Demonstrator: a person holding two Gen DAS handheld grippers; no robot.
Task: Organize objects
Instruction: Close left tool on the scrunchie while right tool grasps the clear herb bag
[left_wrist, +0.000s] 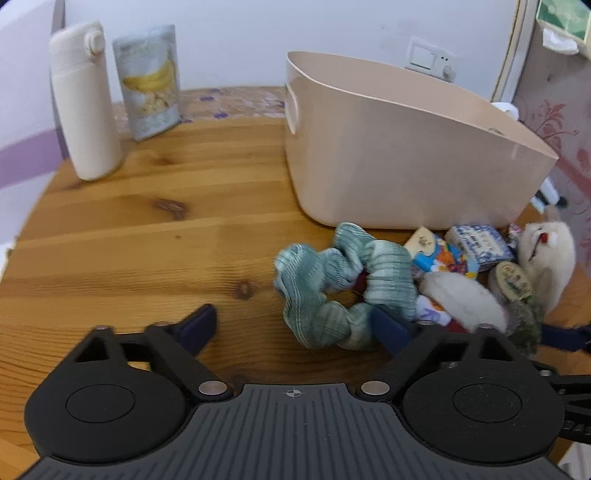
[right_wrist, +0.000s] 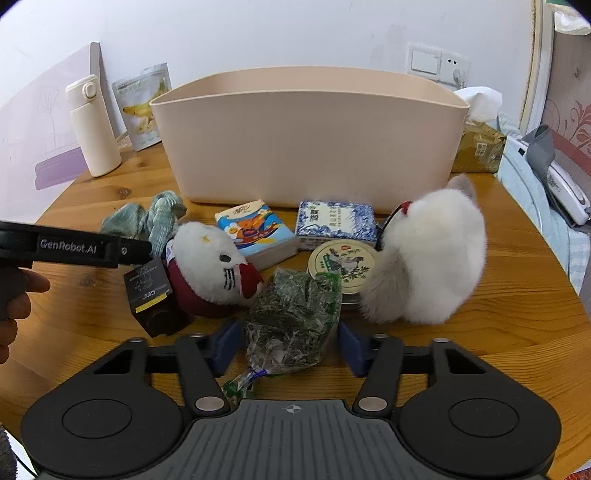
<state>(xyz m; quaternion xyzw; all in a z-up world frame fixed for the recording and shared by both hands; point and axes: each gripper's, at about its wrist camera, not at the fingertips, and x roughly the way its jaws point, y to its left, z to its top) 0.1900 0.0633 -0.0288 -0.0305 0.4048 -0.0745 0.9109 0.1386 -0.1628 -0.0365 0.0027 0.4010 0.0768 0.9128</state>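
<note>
A green ribbed scrunchie (left_wrist: 340, 284) lies on the wooden table (left_wrist: 147, 240), in front of a beige bin (left_wrist: 406, 155). My left gripper (left_wrist: 295, 326) is open, and its right finger (left_wrist: 391, 328) sits under the scrunchie's edge. In the right wrist view, a clear bag of dried green leaves (right_wrist: 291, 317) lies between the fingers of my open right gripper (right_wrist: 290, 347). Behind the bag are a white plush with a red nose (right_wrist: 210, 266), a fluffy white plush (right_wrist: 436, 258), a round tin (right_wrist: 341, 266), two tissue packs (right_wrist: 255, 229) and the bin (right_wrist: 306, 140).
A cream flask (left_wrist: 85, 103) and a banana snack pouch (left_wrist: 151, 81) stand at the table's back left. A dark small box (right_wrist: 151, 295) sits by the red-nosed plush. The left gripper's body (right_wrist: 74, 247) and a hand reach in from the left. A gold packet (right_wrist: 478, 147) lies right of the bin.
</note>
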